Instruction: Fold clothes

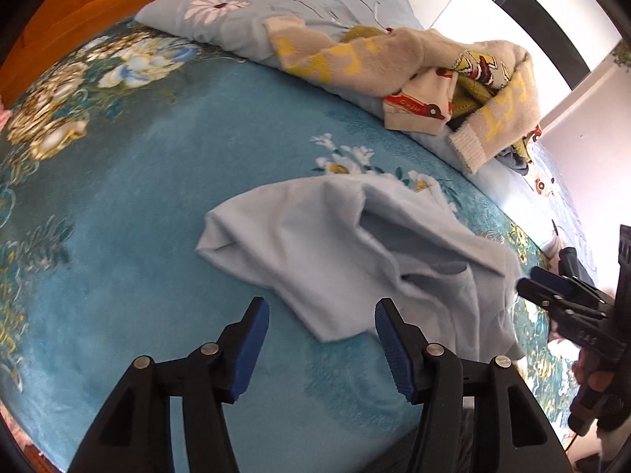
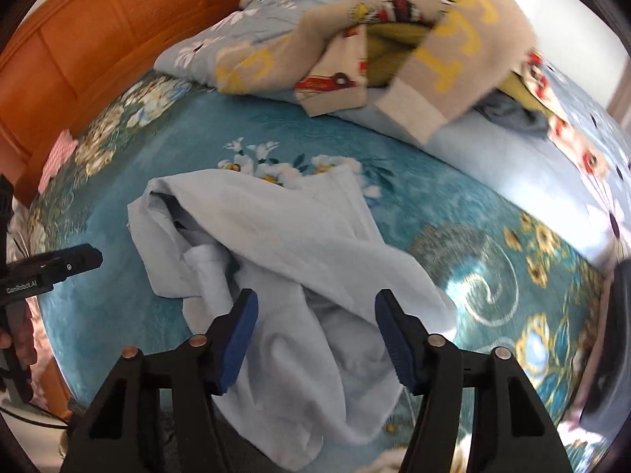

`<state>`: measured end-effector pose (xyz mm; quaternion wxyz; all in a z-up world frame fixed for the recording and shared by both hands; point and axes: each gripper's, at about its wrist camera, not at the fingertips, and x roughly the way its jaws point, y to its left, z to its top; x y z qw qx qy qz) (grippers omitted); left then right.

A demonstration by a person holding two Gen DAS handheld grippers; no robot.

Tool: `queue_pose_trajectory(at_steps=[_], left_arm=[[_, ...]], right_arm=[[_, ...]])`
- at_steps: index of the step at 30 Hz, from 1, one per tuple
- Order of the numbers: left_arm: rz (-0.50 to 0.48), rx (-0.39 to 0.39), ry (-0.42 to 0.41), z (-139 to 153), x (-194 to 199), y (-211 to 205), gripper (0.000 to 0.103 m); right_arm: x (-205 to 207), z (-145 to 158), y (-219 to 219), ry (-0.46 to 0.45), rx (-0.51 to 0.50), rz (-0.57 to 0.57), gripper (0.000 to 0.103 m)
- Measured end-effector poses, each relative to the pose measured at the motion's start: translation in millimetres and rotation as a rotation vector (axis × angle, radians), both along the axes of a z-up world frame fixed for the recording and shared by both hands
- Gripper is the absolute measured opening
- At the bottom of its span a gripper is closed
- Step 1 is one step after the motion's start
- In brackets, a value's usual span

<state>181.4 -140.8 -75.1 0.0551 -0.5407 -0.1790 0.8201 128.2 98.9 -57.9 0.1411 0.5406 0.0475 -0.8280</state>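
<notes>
A crumpled light blue garment (image 1: 355, 244) (image 2: 276, 236) lies on the teal flowered bedspread (image 1: 138, 216) (image 2: 493, 244). My left gripper (image 1: 321, 307) points down at the garment's near corner; its blue pads (image 1: 252, 339) stand apart, with the cloth's edge between the tips and not pinched. My right gripper (image 2: 315, 299) hovers over the garment's other side with its jaws apart, loose cloth lying under and between them. In the left wrist view the right gripper (image 1: 530, 282) shows at the garment's right edge. The left gripper (image 2: 92, 258) shows at the left edge of the right wrist view.
A heap of clothes lies at the far side of the bed: a beige knit with yellow letters (image 1: 394, 51) (image 2: 453, 39) and a car-print piece (image 1: 418, 106). A daisy-print quilt (image 1: 256, 4) and a wooden headboard (image 2: 98, 39) stand behind. A hand (image 2: 19, 339) holds the left gripper.
</notes>
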Motion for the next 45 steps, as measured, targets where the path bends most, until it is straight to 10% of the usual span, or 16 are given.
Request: queue_pose_trajectory(at_steps=[8, 13, 20, 28, 36, 45], left_arm=[[0.061, 0.042, -0.076, -25, -49, 30, 0.056], [0.101, -0.009, -0.075, -23, -53, 28, 0.003], [-0.083, 0.074, 0.161, 64, -59, 61, 0.003], [-0.480, 0.197, 0.323, 153, -102, 208, 0.003], [-0.753, 0.143, 0.213, 128, -108, 319, 0.003], [-0.686, 0.177, 0.095, 97, -121, 305, 0.004]], right_arm=[[2, -11, 5, -0.038, 0.014, -0.037, 0.046], [13, -11, 29, -0.037, 0.025, -0.082, 0.046], [22, -3, 53, -0.020, -0.046, -0.135, 0.046], [50, 33, 94, 0.057, -0.154, -0.187, 0.046], [52, 38, 129, 0.068, -0.285, -0.197, 0.046], [20, -44, 145, -0.139, -0.489, -0.346, 0.029]])
